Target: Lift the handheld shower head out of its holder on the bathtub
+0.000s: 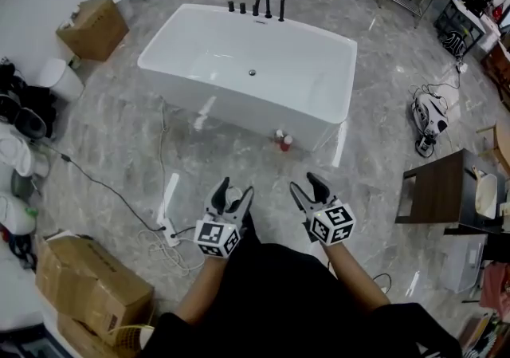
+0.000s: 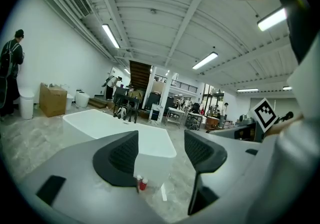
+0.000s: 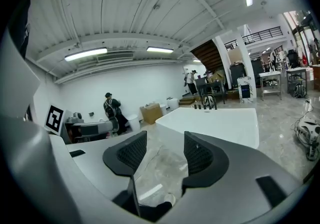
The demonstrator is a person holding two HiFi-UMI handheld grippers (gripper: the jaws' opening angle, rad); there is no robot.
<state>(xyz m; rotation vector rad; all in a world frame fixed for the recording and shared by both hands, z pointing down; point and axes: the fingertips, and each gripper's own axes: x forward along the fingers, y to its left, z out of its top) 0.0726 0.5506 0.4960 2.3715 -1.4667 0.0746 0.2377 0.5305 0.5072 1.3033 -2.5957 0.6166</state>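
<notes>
Handheld shower head: in the head view it appears to be the slim black upright stick at the right end of a row of black fittings on the far rim of the bathtub. It stands straight in its holder, just right of the curved black spout, with two short black knobs further left. It is too small to make out any finer detail. The tub is white and rectangular, standing on a grey marbled floor, with two small red-and-white bottles at the foot of its near wall.

Both grippers are held low and near, well apart from the tub and the fittings. The left gripper has its jaws spread wide with nothing between the dark ribbed pads. The right gripper likewise has its jaws apart and empty; only floor shows between its pads.
</notes>
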